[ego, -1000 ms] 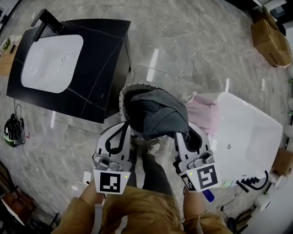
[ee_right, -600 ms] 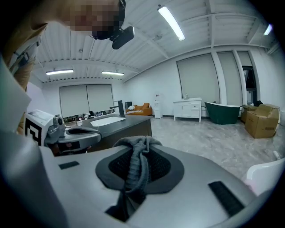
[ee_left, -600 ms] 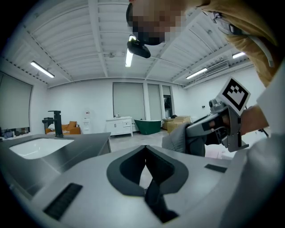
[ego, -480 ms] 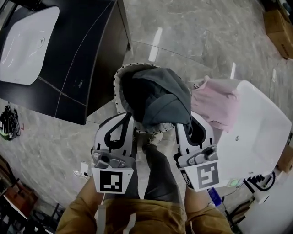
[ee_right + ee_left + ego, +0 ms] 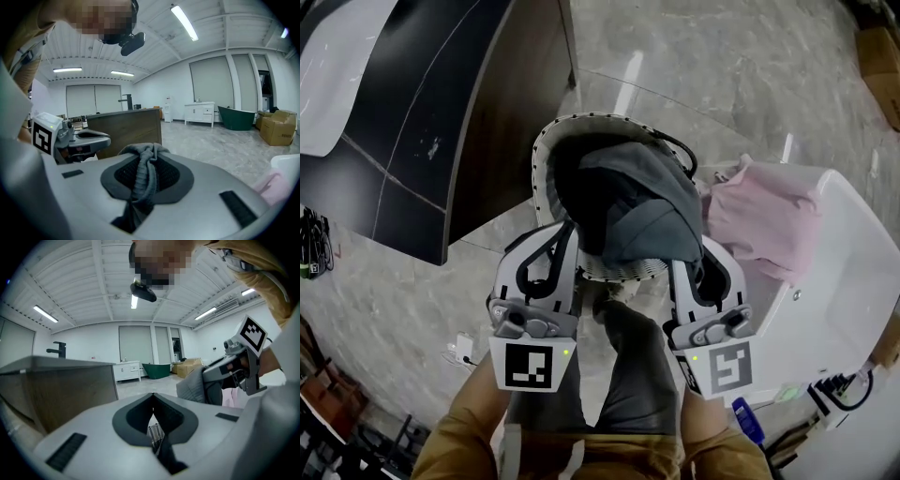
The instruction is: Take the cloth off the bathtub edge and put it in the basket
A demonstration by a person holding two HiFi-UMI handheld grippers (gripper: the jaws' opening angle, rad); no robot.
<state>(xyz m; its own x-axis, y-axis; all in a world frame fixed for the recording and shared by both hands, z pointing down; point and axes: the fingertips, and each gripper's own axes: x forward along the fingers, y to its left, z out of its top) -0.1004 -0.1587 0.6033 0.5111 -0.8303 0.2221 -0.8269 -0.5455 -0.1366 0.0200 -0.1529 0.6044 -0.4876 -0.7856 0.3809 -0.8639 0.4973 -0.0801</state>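
Pink cloth [image 5: 766, 217] not picked yet: draped over the near corner of the bathtub [image 5: 853, 281]. Basket [image 5: 540, 169] held just beside that corner, with a grey cloth [image 5: 637, 211] inside. Left gripper [image 5: 562, 234] is clamped on the basket's mesh rim, and right gripper [image 5: 692, 251] pinches the grey cloth. Step looks like basket positioning. Next: release both, grab pink.

Left hand-held gripper [image 5: 153, 399]: jaw tips meet, closed on a perforated white strip of the basket [image 5: 154, 434] low between them. Near right: right hand-held gripper [image 5: 225, 371] against grey cloth [image 5: 190, 387], pink cloth [image 5: 229, 398] just below. Left: dark tabletop [image 5: 56, 376], black faucet [image 5: 58, 348]. Far: white cabinet [image 5: 127, 370], green bathtub [image 5: 157, 370], cardboard boxes [image 5: 187, 365].
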